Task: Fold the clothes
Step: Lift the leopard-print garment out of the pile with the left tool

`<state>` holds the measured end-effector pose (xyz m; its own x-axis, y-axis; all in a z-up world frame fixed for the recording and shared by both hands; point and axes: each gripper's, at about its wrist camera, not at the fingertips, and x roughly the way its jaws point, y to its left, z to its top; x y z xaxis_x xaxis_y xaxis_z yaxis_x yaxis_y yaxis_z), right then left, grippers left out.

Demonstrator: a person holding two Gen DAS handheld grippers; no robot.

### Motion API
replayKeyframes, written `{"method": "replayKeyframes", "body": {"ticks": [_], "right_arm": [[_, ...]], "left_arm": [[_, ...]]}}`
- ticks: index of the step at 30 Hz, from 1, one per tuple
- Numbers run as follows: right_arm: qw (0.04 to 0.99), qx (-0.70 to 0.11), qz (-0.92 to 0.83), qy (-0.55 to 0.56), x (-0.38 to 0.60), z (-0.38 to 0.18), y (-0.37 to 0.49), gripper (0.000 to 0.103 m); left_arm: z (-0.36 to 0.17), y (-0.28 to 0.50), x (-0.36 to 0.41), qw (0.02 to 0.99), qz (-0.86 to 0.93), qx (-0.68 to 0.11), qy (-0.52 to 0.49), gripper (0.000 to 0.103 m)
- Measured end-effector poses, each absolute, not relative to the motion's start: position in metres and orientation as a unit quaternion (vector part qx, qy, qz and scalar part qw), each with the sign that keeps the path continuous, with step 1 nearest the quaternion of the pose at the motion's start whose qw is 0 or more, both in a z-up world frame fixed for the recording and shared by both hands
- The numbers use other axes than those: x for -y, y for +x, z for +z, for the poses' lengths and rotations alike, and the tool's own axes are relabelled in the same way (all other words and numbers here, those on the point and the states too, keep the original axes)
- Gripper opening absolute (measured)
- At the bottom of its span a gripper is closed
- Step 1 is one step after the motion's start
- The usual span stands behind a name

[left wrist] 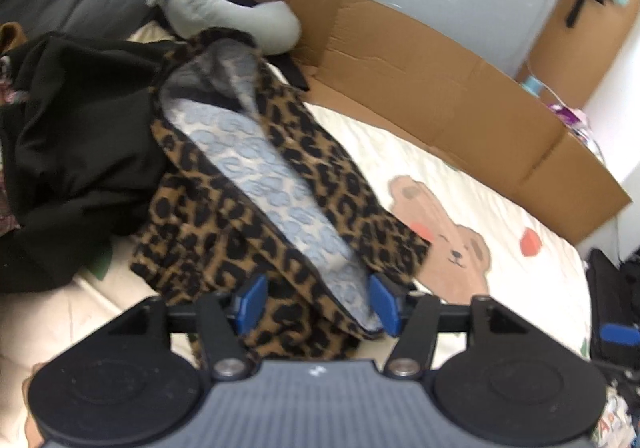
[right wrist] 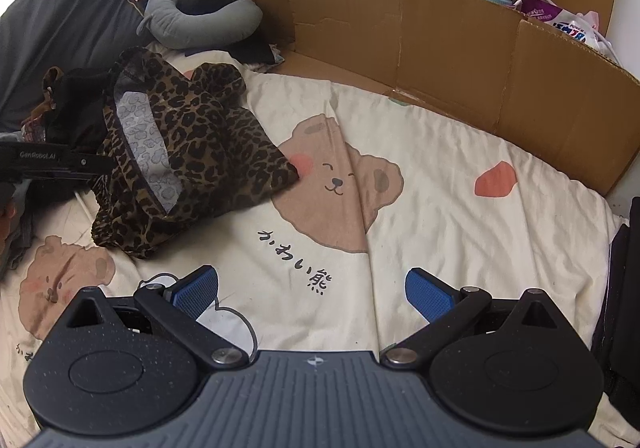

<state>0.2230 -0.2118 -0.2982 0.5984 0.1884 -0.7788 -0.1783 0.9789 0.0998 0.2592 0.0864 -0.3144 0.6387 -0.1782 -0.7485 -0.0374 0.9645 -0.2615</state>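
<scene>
Leopard-print fabric garment with a pale blue-grey patterned lining [left wrist: 256,183] sits in a loose heap on the cream bear-print bedsheet [right wrist: 400,215], toward the pillow end, butting against a pile of black clothing [left wrist: 68,135]. It's bunched, lining exposed along one open edge, part of it draped up over the black pile, so nothing like a flat layout yet. Left gripper [left wrist: 318,302] is right on top of it: jaws stand moderately apart, blue pads [left wrist: 252,298] either side of a fold of the leopard cloth but not pressing on it, so I read it as not gripping anything. Right gripper [right wrist: 312,294] hangs over bare sheet near the printed characters, well apart from the garment, jaws spread wide, empty. In the right wrist view the left tool's black body [right wrist: 52,163] comes in from the left edge, beside the heap. My read: we're between grasps, at the spread-out stage rather than the folding stage; no crease has been made that I can call deliberate. Next move probably needs both tools on separate corners or the hem, pull the garment clear of the black pile onto the open sheet in front of the brown cardboard wall [right wrist: 460,59], flatten it. Risk: thin slippery cloth, easy to pinch two layers or drag the black items along.
</scene>
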Motion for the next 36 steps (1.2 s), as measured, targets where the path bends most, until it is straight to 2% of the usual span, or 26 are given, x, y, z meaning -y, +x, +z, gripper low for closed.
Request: {"method": "replayKeyframes", "body": {"ticks": [8, 10, 17, 24, 26, 27, 29, 30, 31, 36], "right_arm": [[0.891, -0.442, 0.102, 0.004, 0.213, -0.304, 0.223, 0.103], [0.891, -0.442, 0.104, 0.0, 0.213, -0.305, 0.222, 0.103], [0.89, -0.446, 0.101, 0.001, 0.215, -0.307, 0.222, 0.103], [0.89, -0.445, 0.097, -0.003, 0.215, -0.309, 0.219, 0.103], [0.891, -0.444, 0.094, 0.0, 0.216, -0.308, 0.219, 0.102], [0.892, -0.442, 0.091, 0.003, 0.218, -0.308, 0.219, 0.102], [0.894, -0.44, 0.088, 0.011, 0.221, -0.308, 0.219, 0.102], [0.894, -0.44, 0.087, 0.014, 0.222, -0.308, 0.22, 0.102], [0.893, -0.441, 0.087, 0.017, 0.223, -0.308, 0.22, 0.102], [0.898, -0.433, 0.08, 0.014, 0.224, -0.305, 0.219, 0.102]], "left_arm": [[-0.327, 0.29, -0.101, 0.908, -0.02, -0.402, -0.114, 0.068], [-0.331, 0.299, -0.107, 0.911, -0.007, -0.399, -0.108, 0.072], [-0.346, 0.322, -0.129, 0.912, 0.029, -0.391, -0.123, 0.072], [-0.352, 0.334, -0.146, 0.916, 0.049, -0.364, -0.163, 0.066], [-0.352, 0.336, -0.151, 0.916, 0.055, -0.356, -0.176, 0.061], [-0.351, 0.337, -0.153, 0.916, 0.059, -0.352, -0.182, 0.054], [-0.35, 0.337, -0.156, 0.916, 0.068, -0.345, -0.193, 0.033], [-0.35, 0.337, -0.157, 0.915, 0.07, -0.344, -0.198, 0.012], [-0.349, 0.336, -0.157, 0.916, 0.07, -0.341, -0.201, 0.001], [-0.336, 0.324, -0.147, 0.924, 0.051, -0.323, -0.197, 0.001]]}}
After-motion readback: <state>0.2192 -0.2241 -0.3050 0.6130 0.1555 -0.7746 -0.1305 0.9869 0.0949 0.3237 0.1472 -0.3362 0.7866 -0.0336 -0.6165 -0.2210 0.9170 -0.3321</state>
